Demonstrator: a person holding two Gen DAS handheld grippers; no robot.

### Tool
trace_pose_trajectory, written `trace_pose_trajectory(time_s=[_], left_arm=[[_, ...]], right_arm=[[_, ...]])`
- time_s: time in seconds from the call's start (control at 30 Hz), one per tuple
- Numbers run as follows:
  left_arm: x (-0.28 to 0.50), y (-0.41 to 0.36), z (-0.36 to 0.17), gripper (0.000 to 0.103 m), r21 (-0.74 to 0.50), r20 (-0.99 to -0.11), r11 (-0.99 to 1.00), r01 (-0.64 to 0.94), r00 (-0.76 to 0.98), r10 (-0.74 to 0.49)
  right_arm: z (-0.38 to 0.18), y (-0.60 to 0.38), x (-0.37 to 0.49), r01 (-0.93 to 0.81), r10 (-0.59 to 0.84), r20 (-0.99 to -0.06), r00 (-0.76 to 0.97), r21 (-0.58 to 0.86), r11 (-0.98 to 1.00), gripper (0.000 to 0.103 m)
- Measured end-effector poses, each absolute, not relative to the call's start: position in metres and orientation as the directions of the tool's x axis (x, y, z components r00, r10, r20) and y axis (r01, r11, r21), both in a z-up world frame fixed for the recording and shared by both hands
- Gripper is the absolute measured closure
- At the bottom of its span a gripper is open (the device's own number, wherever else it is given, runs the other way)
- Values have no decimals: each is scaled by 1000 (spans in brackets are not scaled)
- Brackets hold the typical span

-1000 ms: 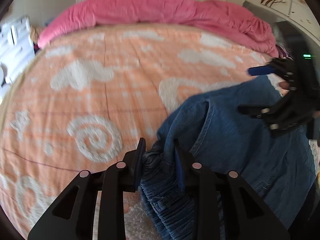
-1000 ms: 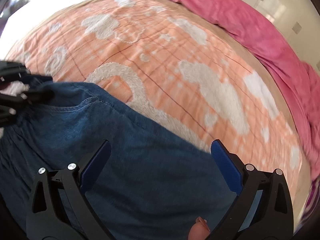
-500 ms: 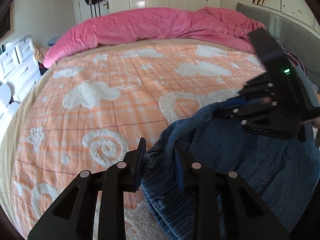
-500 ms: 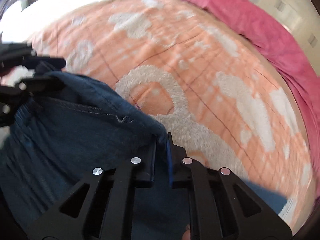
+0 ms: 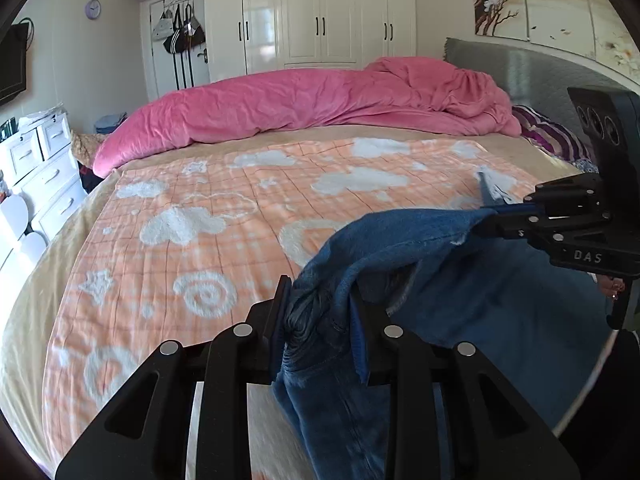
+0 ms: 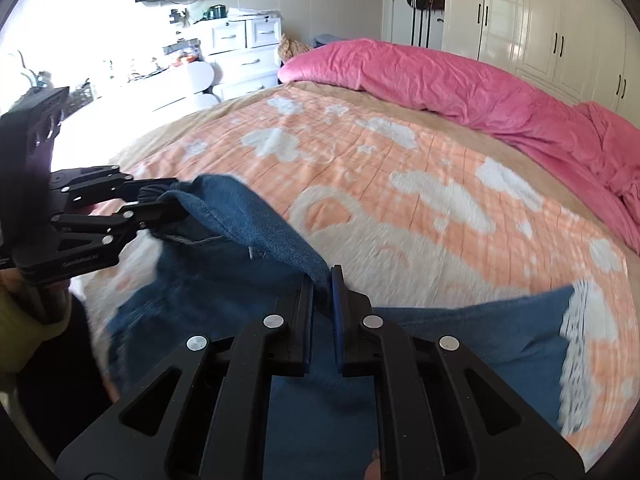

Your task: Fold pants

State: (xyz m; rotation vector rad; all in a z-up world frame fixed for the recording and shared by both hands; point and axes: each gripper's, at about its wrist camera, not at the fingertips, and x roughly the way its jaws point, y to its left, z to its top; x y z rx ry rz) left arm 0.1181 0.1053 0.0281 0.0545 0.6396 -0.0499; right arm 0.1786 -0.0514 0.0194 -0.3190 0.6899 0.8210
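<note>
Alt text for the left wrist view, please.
The left gripper clamps a bunched edge of blue denim pants, while the right gripper pinches another edge at the right, above an orange patterned bedspread.

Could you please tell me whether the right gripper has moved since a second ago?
Yes. The right gripper, open a second ago, is now shut on the jeans and has lifted: more of the pink duvet and wardrobe shows.

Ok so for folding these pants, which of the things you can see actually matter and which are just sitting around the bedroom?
Part of the job:
- jeans, lifted by one edge
- left gripper, shut on bunched denim
- right gripper, shut on the jeans' edge
- orange patterned blanket, the surface beneath

Just lying about:
- pink duvet along the far side
- white drawers
- striped pillow
- bags on the door
</note>
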Motion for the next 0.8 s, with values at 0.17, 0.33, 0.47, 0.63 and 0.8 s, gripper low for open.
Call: trace_pose_trajectory(time_s=[0.17, 0.33, 0.47, 0.63, 0.8], left_arm=[[73, 89, 13, 77, 20, -621, 998, 66, 783, -39], [29, 78, 7, 77, -8, -630, 996, 88, 773, -73], [9, 76, -7, 75, -15, -664, 996, 82, 744, -72], [9, 82, -27, 68, -45, -720, 996, 76, 689, -85], [2, 84, -32, 47, -71, -741, 995, 69, 664, -99]], right_arm=[[3, -71, 133, -766, 569, -690, 447, 34, 642, 99], [-6, -90, 98, -762, 591, -689, 420, 87, 642, 99], [-11, -93, 72, -769, 601, -694, 396, 108, 631, 99], [-34, -93, 51, -760, 599, -717, 357, 150, 633, 99], [-59, -91, 38, -755, 557, -754, 349, 127, 644, 99]])
